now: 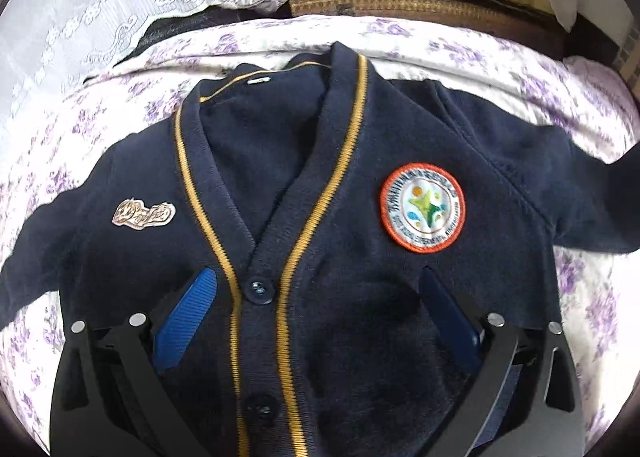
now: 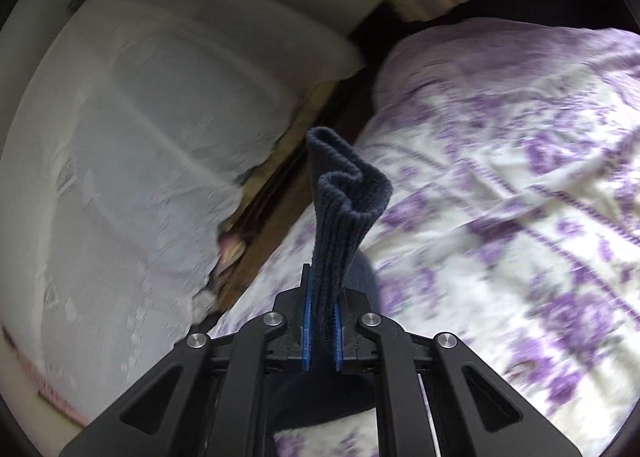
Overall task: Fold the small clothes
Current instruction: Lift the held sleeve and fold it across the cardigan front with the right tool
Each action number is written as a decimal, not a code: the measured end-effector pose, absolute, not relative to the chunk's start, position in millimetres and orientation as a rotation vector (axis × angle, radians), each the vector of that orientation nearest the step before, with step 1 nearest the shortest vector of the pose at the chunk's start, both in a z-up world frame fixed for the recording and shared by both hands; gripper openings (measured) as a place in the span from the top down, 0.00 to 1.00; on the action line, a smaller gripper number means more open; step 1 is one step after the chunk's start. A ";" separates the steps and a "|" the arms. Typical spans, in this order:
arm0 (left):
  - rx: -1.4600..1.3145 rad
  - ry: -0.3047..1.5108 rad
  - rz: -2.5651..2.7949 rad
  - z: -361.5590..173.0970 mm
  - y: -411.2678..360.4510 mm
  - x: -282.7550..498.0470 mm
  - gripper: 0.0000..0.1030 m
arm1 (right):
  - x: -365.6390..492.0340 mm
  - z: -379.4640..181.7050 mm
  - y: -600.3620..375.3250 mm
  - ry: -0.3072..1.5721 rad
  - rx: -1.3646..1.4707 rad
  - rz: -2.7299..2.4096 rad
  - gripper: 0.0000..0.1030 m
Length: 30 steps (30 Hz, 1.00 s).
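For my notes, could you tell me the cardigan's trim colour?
Mustard yellow stripe on the navy cardigan, clearest in the left wrist view.

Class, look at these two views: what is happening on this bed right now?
A navy knit cardigan with yellow trim lies face up, buttoned, on the purple-flowered white bedspread. The left gripper hangs open over its chest, holding nothing. The right gripper is shut on a navy ribbed cuff, lifted off the bedspread. No fold is finished yet.

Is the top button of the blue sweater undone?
No, the top button sits fastened through the yellow-striped front band of the navy cardigan, which lies closed there.
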<state>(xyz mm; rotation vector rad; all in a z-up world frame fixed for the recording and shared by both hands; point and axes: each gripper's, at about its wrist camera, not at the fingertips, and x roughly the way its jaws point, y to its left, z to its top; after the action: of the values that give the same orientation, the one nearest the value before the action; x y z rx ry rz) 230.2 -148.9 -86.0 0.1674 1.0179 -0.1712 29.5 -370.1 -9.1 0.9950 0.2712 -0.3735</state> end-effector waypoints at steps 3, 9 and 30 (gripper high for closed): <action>0.145 1.030 -0.188 -83.5 -139.8 232.3 0.04 | 40.0 -1.3 -355.3 0.303 0.964 -0.304 0.92; 0.205 1.003 -0.155 -58.6 -125.4 252.2 0.04 | 74.8 17.5 -320.7 0.348 0.867 -0.192 0.92; 0.029 1.018 -0.191 -70.9 -85.3 285.5 0.04 | 161.9 42.4 -156.0 0.506 0.681 0.128 0.91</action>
<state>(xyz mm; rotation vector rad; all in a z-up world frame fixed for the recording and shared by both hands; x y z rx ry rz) 285.5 -85.3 -70.9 0.0291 1.0181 -0.1909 161.9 -156.0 42.4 0.6806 0.5061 0.1276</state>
